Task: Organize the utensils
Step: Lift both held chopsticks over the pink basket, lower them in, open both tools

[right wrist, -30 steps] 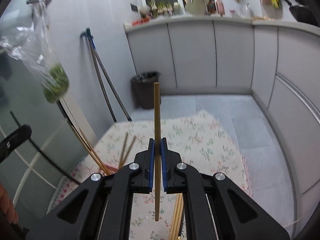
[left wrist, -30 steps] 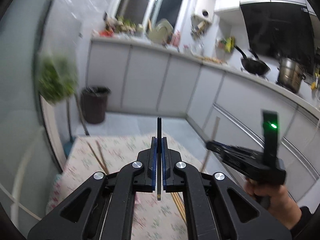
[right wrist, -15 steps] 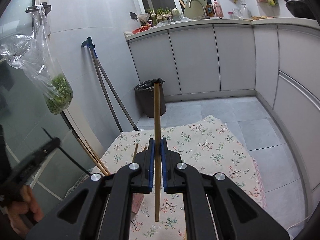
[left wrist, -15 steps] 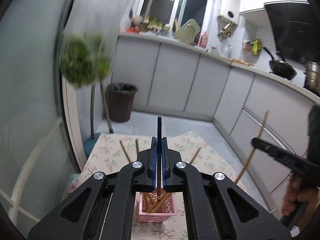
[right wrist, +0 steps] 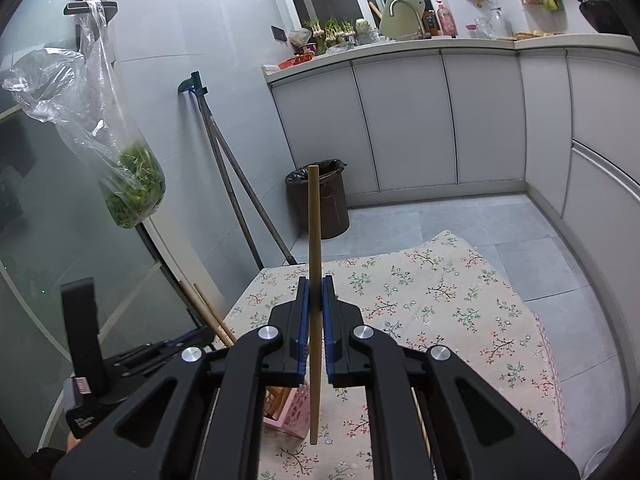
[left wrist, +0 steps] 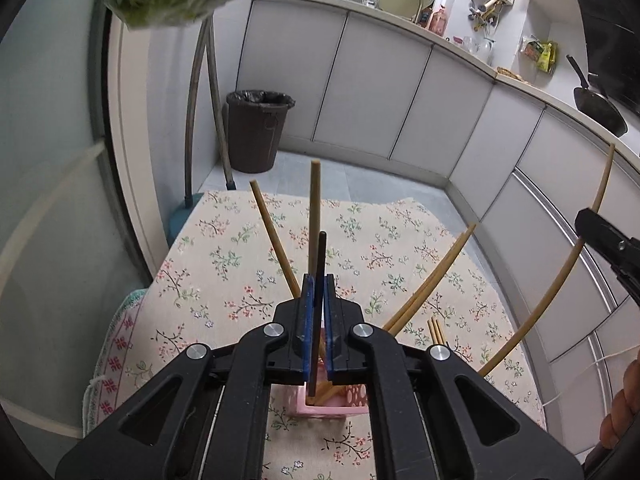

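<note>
So in the left wrist view the left gripper point(left wrist: 317, 300) is pinching a dark chopstick point(left wrist: 319, 280), its lower tip down inside the pink holder point(left wrist: 340, 406) on the floral cloth point(left wrist: 224, 264). Over in the right wrist view, the right gripper point(right wrist: 316, 300) is clamped on a wooden chopstick point(right wrist: 314, 240) held upright, just right of the holder.

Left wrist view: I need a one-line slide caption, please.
Left gripper lowers a dark chopstick into the pink holder already holding wooden chopsticks.

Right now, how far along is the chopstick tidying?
Partly done: several chopsticks already stand in the pink holder. The left gripper holds a dark chopstick over it; the right gripper grips a bamboo one. Loose sticks remain on the cloth.
</note>
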Action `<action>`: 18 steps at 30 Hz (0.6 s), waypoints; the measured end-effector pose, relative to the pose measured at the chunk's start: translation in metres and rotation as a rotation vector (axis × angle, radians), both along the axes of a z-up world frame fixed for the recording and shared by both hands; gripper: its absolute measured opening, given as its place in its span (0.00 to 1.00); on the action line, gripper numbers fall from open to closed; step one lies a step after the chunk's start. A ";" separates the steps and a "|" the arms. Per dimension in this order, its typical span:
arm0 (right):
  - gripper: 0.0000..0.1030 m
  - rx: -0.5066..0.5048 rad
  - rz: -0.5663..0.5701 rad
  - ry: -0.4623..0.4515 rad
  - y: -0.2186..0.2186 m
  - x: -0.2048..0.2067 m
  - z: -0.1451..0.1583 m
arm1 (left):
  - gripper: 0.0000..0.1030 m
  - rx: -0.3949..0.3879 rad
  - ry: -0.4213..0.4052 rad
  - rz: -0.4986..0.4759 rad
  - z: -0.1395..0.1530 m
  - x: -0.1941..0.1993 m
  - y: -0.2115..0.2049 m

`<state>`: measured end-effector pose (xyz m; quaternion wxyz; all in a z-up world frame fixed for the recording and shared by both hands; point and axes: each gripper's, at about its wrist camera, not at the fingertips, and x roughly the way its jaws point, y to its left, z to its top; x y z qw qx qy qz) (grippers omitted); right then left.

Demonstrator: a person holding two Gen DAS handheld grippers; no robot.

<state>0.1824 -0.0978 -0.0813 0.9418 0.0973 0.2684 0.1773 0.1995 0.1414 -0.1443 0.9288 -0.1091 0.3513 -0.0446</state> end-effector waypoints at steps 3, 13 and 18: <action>0.06 -0.001 0.001 -0.008 0.001 -0.001 0.000 | 0.09 0.004 0.023 -0.007 0.001 0.000 -0.003; 0.06 0.037 -0.005 -0.011 0.000 0.003 0.000 | 0.73 -0.056 0.055 0.026 0.023 -0.025 0.010; 0.06 0.071 -0.003 -0.015 0.006 0.007 0.000 | 0.91 -0.028 0.094 0.086 0.025 -0.031 0.022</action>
